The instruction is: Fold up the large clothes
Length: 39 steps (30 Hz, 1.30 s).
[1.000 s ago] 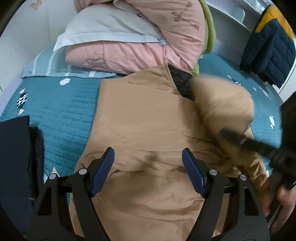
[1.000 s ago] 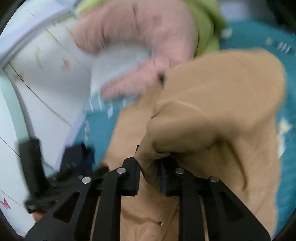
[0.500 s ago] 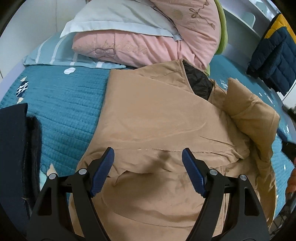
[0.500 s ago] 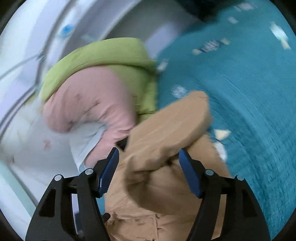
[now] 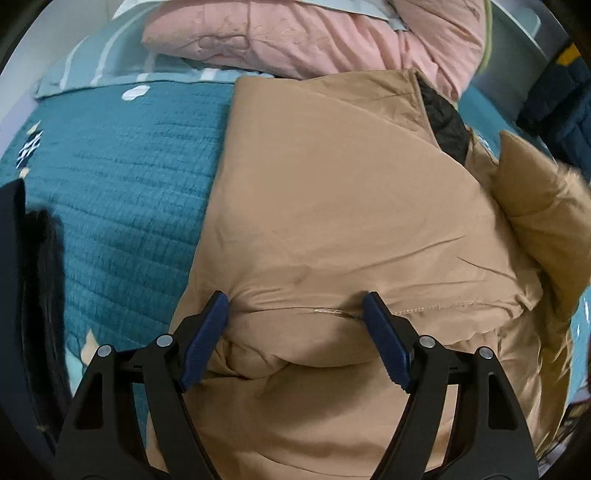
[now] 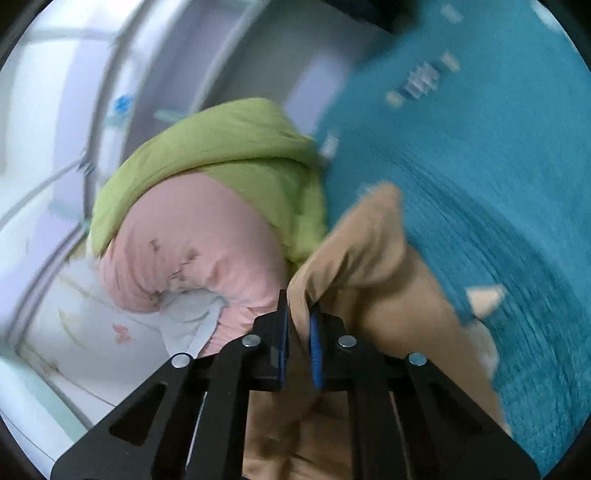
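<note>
Right gripper [image 6: 300,317] jaws have just closed, pinching a fold of the tan jacket [image 5: 343,221]; left gripper [image 5: 295,325] jaws wide, holding nothing, tips straddling a puffed seam of it. Jacket lies spread on the teal bedspread [image 5: 122,184], collar toward the pink quilt [image 5: 295,37]; green quilt [image 6: 236,155] just beyond.

A home bedroom: teal quilted bedspread [image 5: 122,177], pink duvet [image 5: 295,33], white pillow [image 6: 92,325].
</note>
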{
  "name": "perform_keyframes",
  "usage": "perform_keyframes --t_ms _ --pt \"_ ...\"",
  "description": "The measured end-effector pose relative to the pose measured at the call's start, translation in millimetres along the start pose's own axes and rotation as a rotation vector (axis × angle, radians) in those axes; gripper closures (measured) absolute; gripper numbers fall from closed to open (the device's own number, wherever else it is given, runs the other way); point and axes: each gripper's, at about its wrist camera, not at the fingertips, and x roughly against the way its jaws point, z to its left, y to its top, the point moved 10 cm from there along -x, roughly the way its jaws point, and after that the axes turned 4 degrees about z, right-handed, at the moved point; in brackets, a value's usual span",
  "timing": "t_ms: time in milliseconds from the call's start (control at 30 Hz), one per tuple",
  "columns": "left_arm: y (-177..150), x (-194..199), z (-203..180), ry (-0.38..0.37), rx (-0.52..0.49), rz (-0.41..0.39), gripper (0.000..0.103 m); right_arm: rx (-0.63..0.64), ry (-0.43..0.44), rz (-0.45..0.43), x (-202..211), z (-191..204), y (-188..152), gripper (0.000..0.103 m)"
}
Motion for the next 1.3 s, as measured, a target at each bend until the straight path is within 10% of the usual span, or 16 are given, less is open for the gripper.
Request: perform_keyframes --t_ms 200,333,433,600,733,967,1133,1300 --pt "14 36 21 -0.093 0.077 -0.117 0.027 0.428 0.1 0.275 -64 147 -119 0.088" --pt "20 58 69 -0.027 0.178 -0.204 0.027 0.51 0.012 0.549 -114 131 -223 0.048" --pt "15 52 97 -0.012 0.254 -0.181 0.027 0.506 -0.072 0.633 -124 99 -256 0.048" --pt "15 50 98 -0.028 0.261 -0.172 0.027 0.49 -0.035 0.499 -79 102 -218 0.048" --pt "13 50 91 -0.033 0.223 -0.175 0.027 0.433 -0.226 0.294 -33 56 -133 0.048" --pt "9 37 62 -0.003 0.139 -0.119 0.026 0.286 -0.478 0.45 -21 -87 -110 0.048" --pt "35 42 48 -0.047 0.099 -0.119 0.026 0.222 -0.285 0.382 -6 -56 -79 0.044" --pt "84 24 46 -0.053 0.093 -0.069 0.023 0.168 -0.305 0.341 -22 -71 -23 0.028"
